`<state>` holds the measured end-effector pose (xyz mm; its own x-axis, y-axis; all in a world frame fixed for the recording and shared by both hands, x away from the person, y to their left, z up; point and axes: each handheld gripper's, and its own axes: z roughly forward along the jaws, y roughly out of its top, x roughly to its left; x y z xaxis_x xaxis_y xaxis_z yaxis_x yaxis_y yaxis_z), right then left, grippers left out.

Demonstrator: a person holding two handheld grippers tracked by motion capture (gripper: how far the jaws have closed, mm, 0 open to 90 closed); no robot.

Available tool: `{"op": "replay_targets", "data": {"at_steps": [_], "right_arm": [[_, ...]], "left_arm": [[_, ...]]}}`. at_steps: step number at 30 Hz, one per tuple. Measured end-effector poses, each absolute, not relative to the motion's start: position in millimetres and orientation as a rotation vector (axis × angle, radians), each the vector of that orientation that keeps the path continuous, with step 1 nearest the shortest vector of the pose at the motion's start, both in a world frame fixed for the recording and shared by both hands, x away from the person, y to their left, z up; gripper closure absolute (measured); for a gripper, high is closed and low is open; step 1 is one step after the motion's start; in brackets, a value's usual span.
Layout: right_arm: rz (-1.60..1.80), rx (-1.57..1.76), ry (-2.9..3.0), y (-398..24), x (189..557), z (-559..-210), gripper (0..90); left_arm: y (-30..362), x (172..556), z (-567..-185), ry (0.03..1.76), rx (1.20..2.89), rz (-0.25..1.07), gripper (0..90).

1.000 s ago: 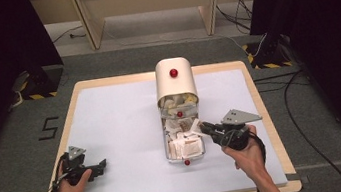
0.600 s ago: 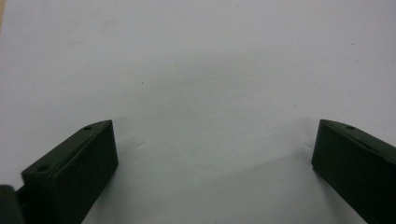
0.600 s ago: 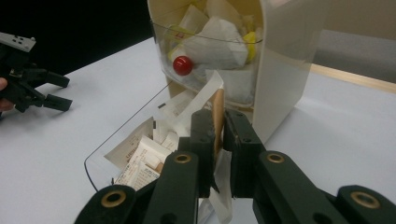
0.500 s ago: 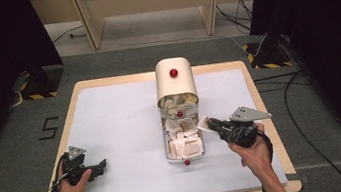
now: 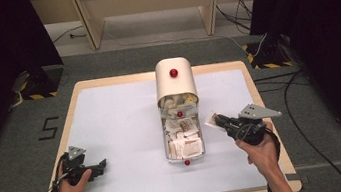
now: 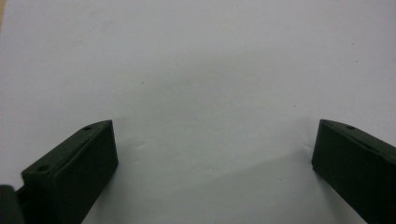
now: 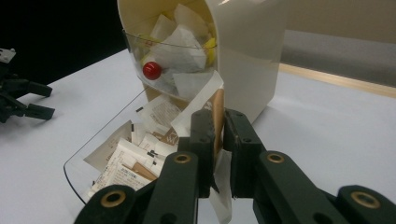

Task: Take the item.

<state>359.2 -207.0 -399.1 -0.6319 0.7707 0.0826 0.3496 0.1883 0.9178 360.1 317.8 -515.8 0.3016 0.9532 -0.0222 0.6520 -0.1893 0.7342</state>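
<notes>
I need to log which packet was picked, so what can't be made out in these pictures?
- Print on the packet in the right tongs: right gripper view, the black jaws cover most of it; high view, too small.
- Packets deep in the cream dispenser: hidden by its opaque hood.
- Lower part of the held packet: cut off by the bottom edge, right gripper view.
- Body of the left tongs: left gripper view shows just the jaw tips over the white tabletop.

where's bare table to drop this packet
Bare white table lies between the left gripper and the tray, and right of the cream container. Crowded: the tray, full of packets. The right gripper pinches the packet.
</notes>
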Motion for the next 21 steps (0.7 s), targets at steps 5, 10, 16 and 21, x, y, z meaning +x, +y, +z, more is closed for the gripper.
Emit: {"op": "replay_targets", "data": {"at_steps": [5, 10, 16, 21], "right_arm": [[1.425, 1.073, 2.055, -212.9, 360.9, -400.5, 82.7], [1.416, 1.096, 2.042, -219.9, 362.4, -401.6, 82.6], [1.41, 1.112, 2.026, -226.0, 363.7, -402.4, 82.5], [1.402, 1.128, 2.018, -230.3, 364.8, -403.6, 82.5]], "left_arm": [[317.8, 360.1, -515.8, 1.426, 1.927, 0.598, 0.0], [317.8, 360.1, -515.8, 1.426, 1.927, 0.598, 0.0], [317.8, 360.1, -515.8, 1.426, 1.927, 0.598, 0.0], [317.8, 360.1, -515.8, 1.426, 1.927, 0.598, 0.0]]}}
